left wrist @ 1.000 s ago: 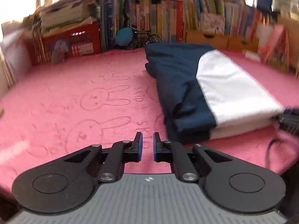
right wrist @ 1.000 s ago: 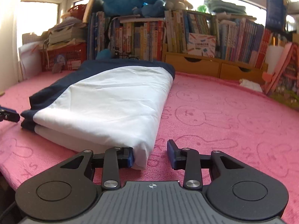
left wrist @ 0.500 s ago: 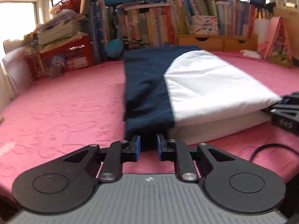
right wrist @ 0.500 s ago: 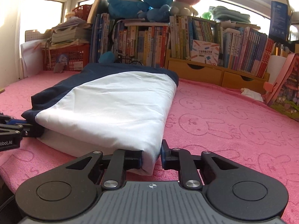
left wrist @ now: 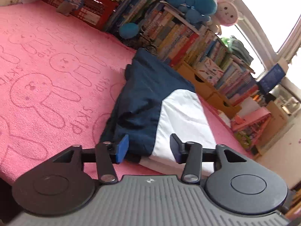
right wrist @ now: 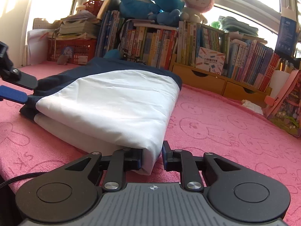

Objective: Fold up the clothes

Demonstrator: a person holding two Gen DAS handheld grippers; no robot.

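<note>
While the folded garment (right wrist: 105, 101) lies flat on the pink blanket (right wrist: 235, 131), both claws sit at its near end. It is dark blue on one side and white on the other, and it is folded into a long thick stack. Its far end points toward the bookshelf (right wrist: 188, 43).

From its own camera, the left claw (left wrist: 149, 146) has its fingers spread apart, and they have just been opening. The near blue-and-white corner of the garment (left wrist: 156, 113) shows in the gap between them. The blue pad (left wrist: 122, 148) is just beside the dark cloth, and the other finger is in front of the white part. They do not squeeze it. This view is tilted, so the blanket (left wrist: 47, 75) with its bunny drawings slopes up to the left.

Seen from the right camera, the left claw's fingers (right wrist: 13, 94) poke in at the left edge, right by the dark blue corner.

At the near white corner, the right claw (right wrist: 151, 156) pinches the cloth. One finger is tucked in under the top fold and the other presses on the outer side. The white corner bulges out between them.

On top of the bookshelf sit blue plush toys (right wrist: 158, 1) and a pink bunny toy (right wrist: 197, 1). A red basket (right wrist: 75, 49) stands at the left of the books, with papers stacked on it.
</note>
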